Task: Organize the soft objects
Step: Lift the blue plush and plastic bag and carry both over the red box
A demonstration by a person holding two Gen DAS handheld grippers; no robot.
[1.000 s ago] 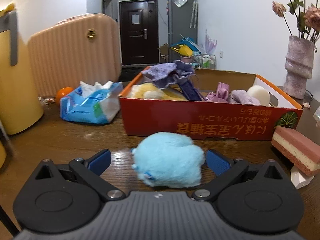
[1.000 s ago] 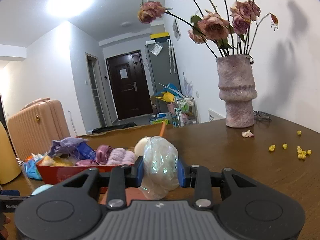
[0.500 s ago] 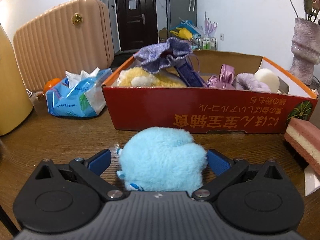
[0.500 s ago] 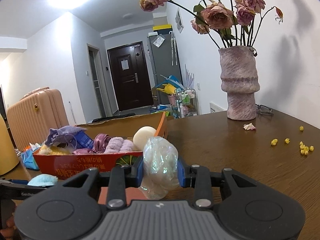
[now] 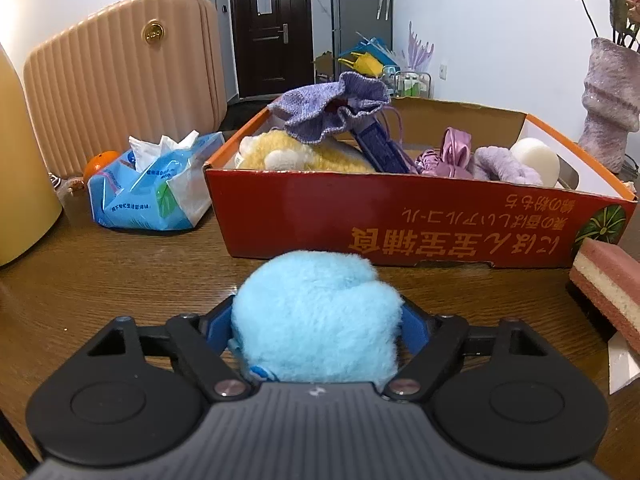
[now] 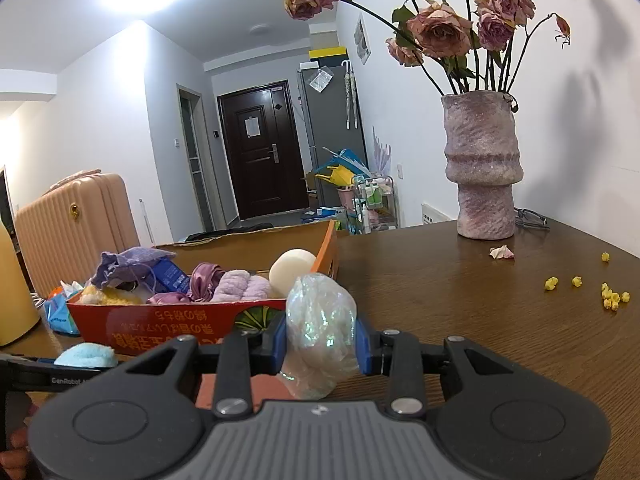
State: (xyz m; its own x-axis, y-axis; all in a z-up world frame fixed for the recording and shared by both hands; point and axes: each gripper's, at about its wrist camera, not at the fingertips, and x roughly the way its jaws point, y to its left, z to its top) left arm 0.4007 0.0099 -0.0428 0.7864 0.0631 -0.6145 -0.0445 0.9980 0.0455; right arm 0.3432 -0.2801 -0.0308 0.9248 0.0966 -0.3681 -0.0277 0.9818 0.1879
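Note:
A fluffy light-blue plush lies on the wooden table in front of the red cardboard box. My left gripper straddles it, its jaws closing, and the blue pads touch both sides of the plush. The box holds a purple knit pouch, a yellow plush, purple scrunchies and a white ball. In the right wrist view my right gripper is shut on a crinkly iridescent bundle, held above the table near the box's right end. The blue plush shows at lower left there.
A blue tissue pack and an orange lie left of the box, with a peach suitcase behind. A pink and cream sponge sits at the right. A vase of dried roses and yellow crumbs are on the table's right side.
My left gripper moved forward around the blue plush, then its jaws came in from wide apart onto the plush's sides. The right gripper keeps its hold and has hardly moved.

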